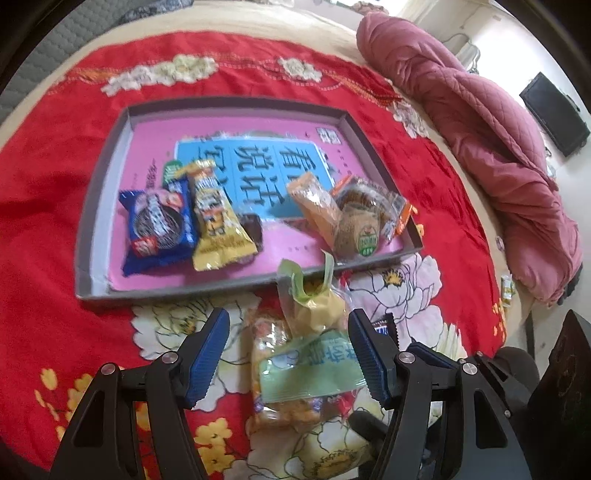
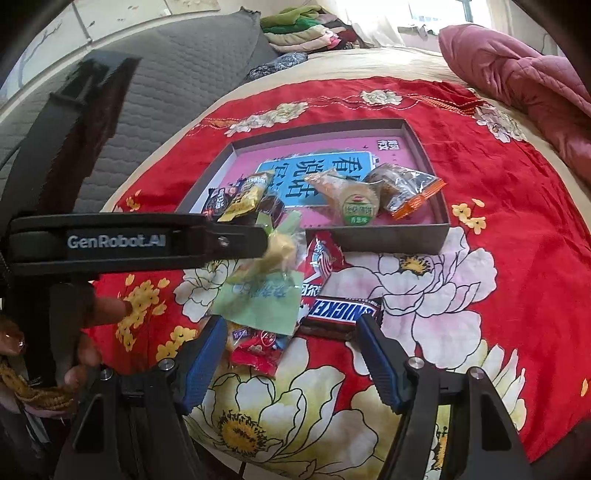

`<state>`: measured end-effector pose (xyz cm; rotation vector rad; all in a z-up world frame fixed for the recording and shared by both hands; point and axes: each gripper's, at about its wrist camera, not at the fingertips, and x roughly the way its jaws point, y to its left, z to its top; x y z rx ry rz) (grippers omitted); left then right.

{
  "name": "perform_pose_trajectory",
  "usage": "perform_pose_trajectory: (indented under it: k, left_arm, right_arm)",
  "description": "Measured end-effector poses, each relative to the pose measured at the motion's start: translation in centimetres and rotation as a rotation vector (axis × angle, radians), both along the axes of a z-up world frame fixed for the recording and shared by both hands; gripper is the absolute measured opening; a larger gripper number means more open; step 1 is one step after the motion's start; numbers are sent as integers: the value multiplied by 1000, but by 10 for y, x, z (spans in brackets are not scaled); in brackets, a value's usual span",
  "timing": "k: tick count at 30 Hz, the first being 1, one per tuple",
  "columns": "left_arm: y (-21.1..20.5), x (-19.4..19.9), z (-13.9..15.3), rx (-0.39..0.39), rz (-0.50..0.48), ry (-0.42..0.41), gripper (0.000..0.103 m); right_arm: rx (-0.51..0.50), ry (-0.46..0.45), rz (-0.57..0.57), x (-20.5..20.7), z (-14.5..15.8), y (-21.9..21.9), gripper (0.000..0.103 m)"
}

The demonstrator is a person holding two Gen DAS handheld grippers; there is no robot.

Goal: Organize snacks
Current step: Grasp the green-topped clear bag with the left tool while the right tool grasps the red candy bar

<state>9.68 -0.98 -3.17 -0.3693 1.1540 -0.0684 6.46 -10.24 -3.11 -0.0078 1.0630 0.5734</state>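
A grey box lid (image 1: pixel 85 229) (image 2: pixel 391 238) with a pink bottom lies on the red floral cloth and holds several snacks: a blue packet (image 1: pixel 157 230), a yellow bar (image 1: pixel 214 221), a green-labelled pastry (image 1: pixel 356 227) (image 2: pixel 356 205) and an orange-edged packet (image 2: pixel 410 194). A clear bag with a pale green label (image 1: pixel 314 365) (image 2: pixel 258 295) lies in front of the box. My left gripper (image 1: pixel 290 354) is open, its jaws on either side of this bag. My right gripper (image 2: pixel 291 350) is open above a small red packet (image 2: pixel 256 349), with a Snickers bar (image 2: pixel 341 314) just ahead.
A red-white wrapper (image 2: pixel 325 258) lies between the bag and the box. A rolled pink quilt (image 1: pixel 480 133) (image 2: pixel 524 85) lies along the right side of the bed. The left gripper's arm (image 2: pixel 140 242) crosses the right wrist view. Folded clothes (image 2: pixel 306 29) sit far back.
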Motion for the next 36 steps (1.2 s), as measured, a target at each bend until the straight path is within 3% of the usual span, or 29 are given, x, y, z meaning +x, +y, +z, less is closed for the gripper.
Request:
perform_pose_trajectory:
  k: [15,19,21,22,36]
  left_arm:
    - [-6,16,-20,-80,-1,24,68]
    - [-8,18,-22,-76,-8,18,57]
    - [-7,19,-22,-110,-16,19,38]
    - [-6,20,-23,-137,-19,22,35]
    - [24,10,-12,-179,37,-25,34]
  right_arm:
    - [-68,9,62,-5,-15,20,71]
    - [-84,-5,54,-4,-17,18,71]
    - [-86,1,50,-3,-18,17,71]
    - [-85,5,50,-2,-19,16,71]
    - [-103,-33,32,11,-22,13,62]
